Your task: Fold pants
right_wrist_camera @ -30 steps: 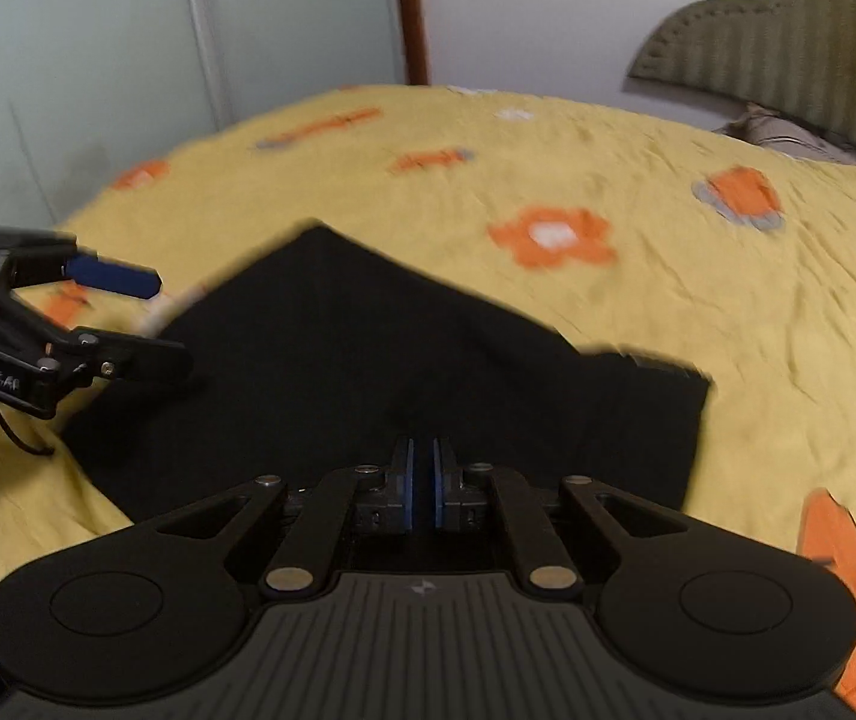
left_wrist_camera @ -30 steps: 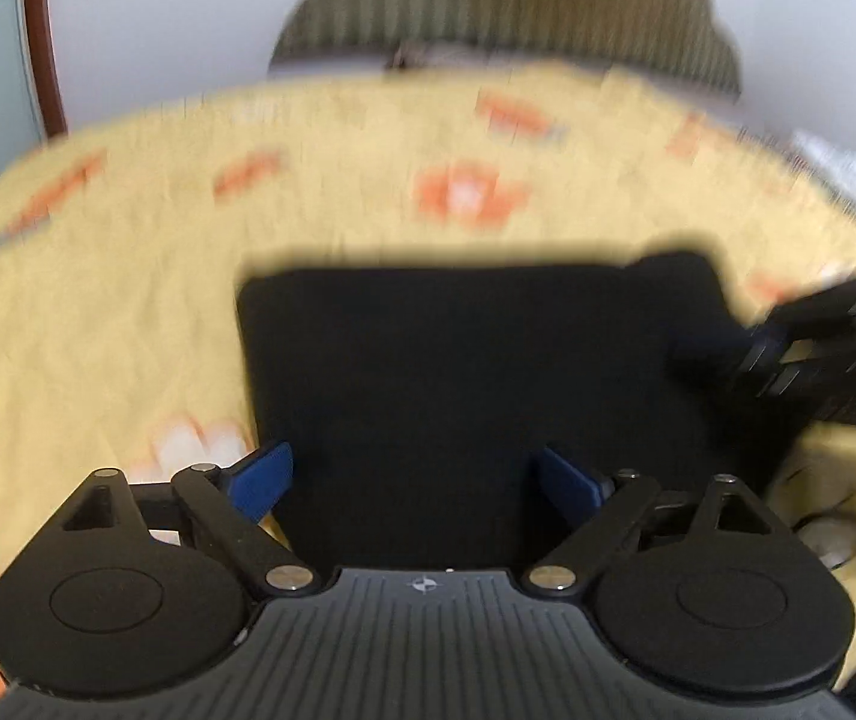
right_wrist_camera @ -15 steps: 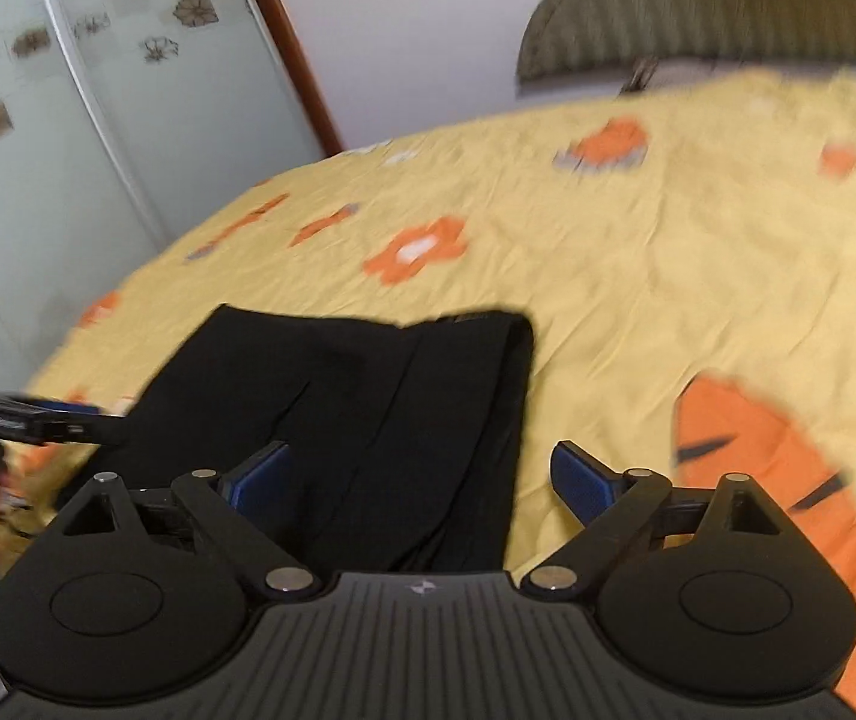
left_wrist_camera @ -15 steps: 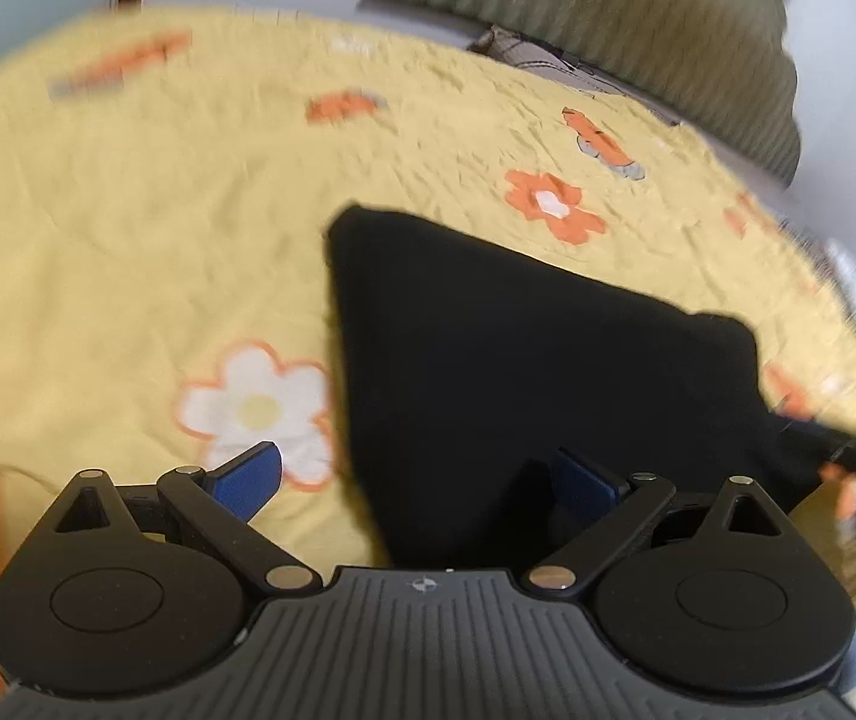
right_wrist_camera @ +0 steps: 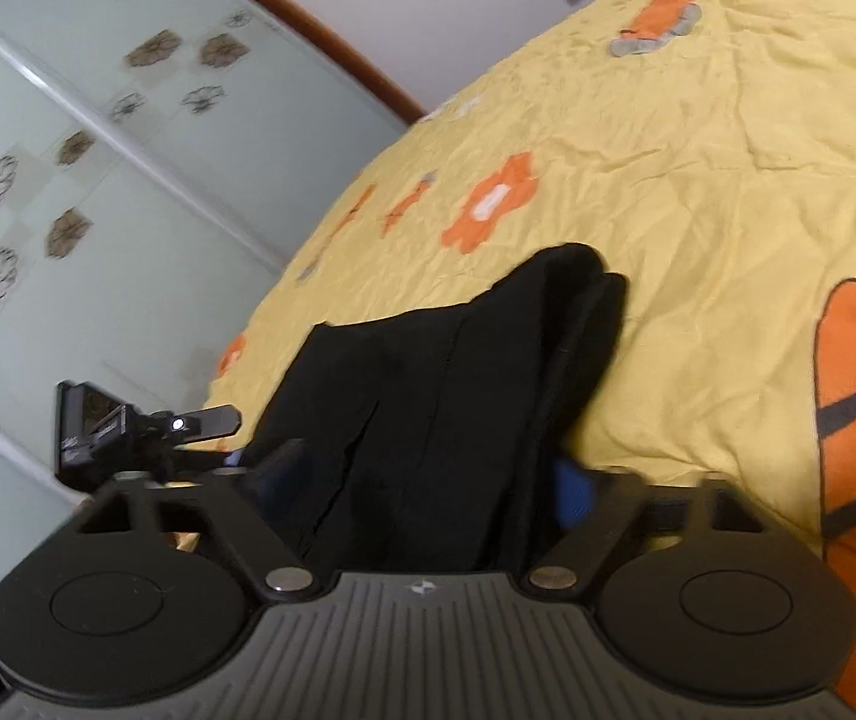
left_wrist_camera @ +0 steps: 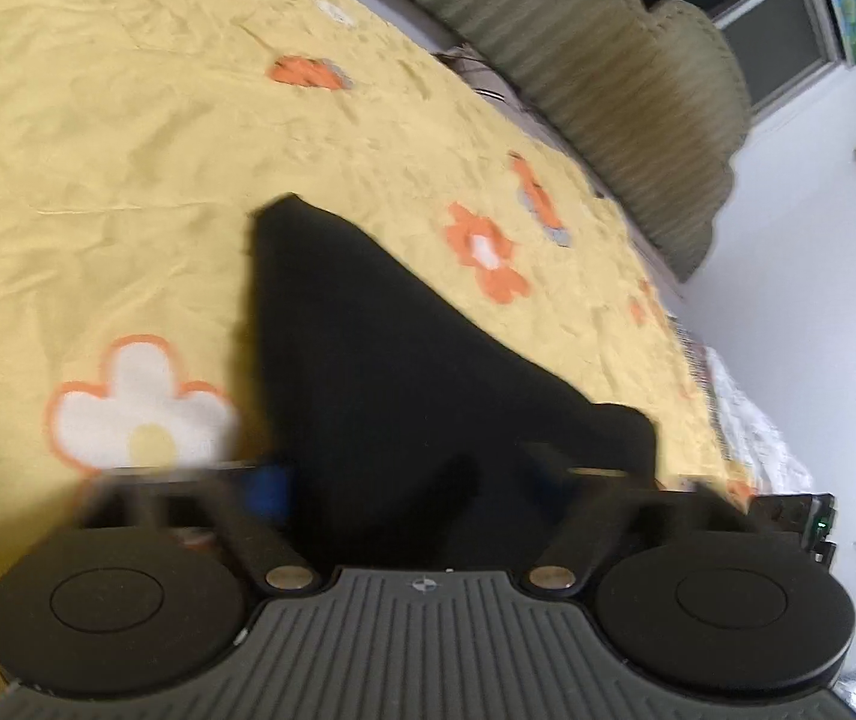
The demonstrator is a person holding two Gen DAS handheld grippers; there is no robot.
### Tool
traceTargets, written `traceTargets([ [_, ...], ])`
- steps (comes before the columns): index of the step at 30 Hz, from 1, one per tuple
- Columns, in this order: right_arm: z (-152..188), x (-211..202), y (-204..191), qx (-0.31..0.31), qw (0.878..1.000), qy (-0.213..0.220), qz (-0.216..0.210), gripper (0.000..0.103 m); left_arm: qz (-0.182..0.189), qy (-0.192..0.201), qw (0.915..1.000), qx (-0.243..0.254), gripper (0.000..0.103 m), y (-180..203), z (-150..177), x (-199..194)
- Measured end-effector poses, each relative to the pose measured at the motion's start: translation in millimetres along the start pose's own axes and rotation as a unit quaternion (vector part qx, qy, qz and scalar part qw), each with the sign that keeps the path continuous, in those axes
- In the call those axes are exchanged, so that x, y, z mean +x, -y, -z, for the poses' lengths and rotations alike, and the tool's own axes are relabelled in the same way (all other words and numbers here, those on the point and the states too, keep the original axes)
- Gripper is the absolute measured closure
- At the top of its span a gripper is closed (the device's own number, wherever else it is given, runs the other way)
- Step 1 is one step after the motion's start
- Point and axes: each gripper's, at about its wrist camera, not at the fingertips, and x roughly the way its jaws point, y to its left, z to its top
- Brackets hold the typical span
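Pants: the black fabric pants (left_wrist_camera: 404, 360) lie on the bed as a compact, flat, layered bundle with one pointed corner away from the left wrist camera; the right wrist view (right_wrist_camera: 458, 372) shows several stacked layers and straight fold lines.
Done so far: judging by the small stacked shape, most of the folding looks finished; no loose leg trails out over the cover.
Left to do: at most a last fold or a tidy of the edges, since the far end in the right view looks slightly uneven, with one layer peeking beside another.
Left gripper: the left gripper (left_wrist_camera: 416, 480) has its blue pads spread wide, low over the near edge of the bundle, with nothing between them; whether it touches the cloth I cannot tell.
Right gripper: the right gripper (right_wrist_camera: 422, 474) is also spread wide, straddling the near end of the bundle and clamping nothing.
Bed: yellow crinkled bedspread with orange and white flowers (left_wrist_camera: 98, 150) beneath everything.
Beyond: olive ribbed headboard (left_wrist_camera: 608, 78); pale sliding wardrobe doors with flower prints (right_wrist_camera: 68, 180).
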Motion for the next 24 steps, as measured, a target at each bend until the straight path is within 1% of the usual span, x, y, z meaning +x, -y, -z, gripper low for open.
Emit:
traceTargets([
  [1,2,3,4,0.014,1.000,0.005,-0.002,0.071,-0.009,0.000,1.0000,-0.002,0.077,-3,0,-1],
  [2,5,2,5,0.021,1.000,0.012,-0.006,0.072,0.003,0.002,0.9999,-0.014,0.083,-8,1,-4],
  [3,8,1,3,0.023,1.000,0.018,-0.004,0.074,0.014,0.006,0.9995,-0.027,0.083,-12,2,-9],
  [4,10,-1,-2,0.020,1.000,0.023,0.002,0.074,0.017,0.013,0.9995,-0.023,0.084,-9,2,-16],
  [5,11,-2,-10,0.012,1.000,0.028,0.006,0.075,0.011,0.023,0.9997,-0.006,0.085,-3,1,-23],
  [6,11,-3,-19,0.005,0.999,0.034,0.004,0.076,-0.002,0.036,0.9991,0.025,0.085,8,1,-30],
  [8,6,-9,-38,-0.008,0.999,0.049,-0.011,0.077,-0.028,0.060,0.9946,0.080,0.086,31,-2,-45],
  [10,0,-10,-56,-0.025,0.998,0.060,-0.025,0.077,-0.048,0.083,0.9886,0.117,0.086,48,-10,-60],
  [12,-6,-7,-70,-0.035,0.996,0.071,-0.044,0.077,-0.070,0.102,0.9827,0.137,0.086,58,-21,-73],
  [13,-9,-6,-72,-0.037,0.995,0.076,-0.048,0.077,-0.086,0.104,0.9803,0.144,0.085,59,-27,-77],
  [14,-12,-2,-74,-0.038,0.995,0.080,-0.043,0.077,-0.102,0.096,0.9788,0.149,0.081,59,-34,-77],
  [15,-14,5,-73,-0.032,0.995,0.083,-0.036,0.077,-0.114,0.086,0.9793,0.144,0.078,55,-40,-74],
  [16,-16,14,-69,-0.024,0.996,0.082,-0.026,0.077,-0.128,0.071,0.9802,0.133,0.064,49,-44,-68],
  [17,-19,23,-64,-0.015,0.997,0.075,-0.003,0.072,-0.143,0.047,0.9797,0.132,0.056,43,-47,-58],
  [18,-19,32,-62,-0.018,0.997,0.064,0.037,0.063,-0.174,0.031,0.9748,0.136,0.054,38,-48,-49],
  [19,-18,42,-62,-0.031,0.994,0.047,0.094,0.055,-0.219,0.027,0.9647,0.143,0.055,34,-45,-42],
  [20,-18,48,-64,-0.039,0.987,0.028,0.151,0.044,-0.255,0.027,0.9539,0.156,0.055,34,-42,-38],
  [21,-15,47,-66,-0.053,0.982,0.024,0.181,0.039,-0.275,0.032,0.9456,0.171,0.054,35,-38,-38],
  [22,-10,36,-72,-0.077,0.979,0.045,0.181,0.040,-0.274,0.042,0.9442,0.178,0.053,36,-35,-42],
  [23,-6,25,-79,-0.103,0.974,0.071,0.186,0.040,-0.264,0.049,0.9464,0.179,0.049,38,-33,-46],
  [24,-4,14,-88,-0.131,0.965,0.100,0.203,0.039,-0.248,0.054,0.9503,0.181,0.045,44,-34,-47],
])
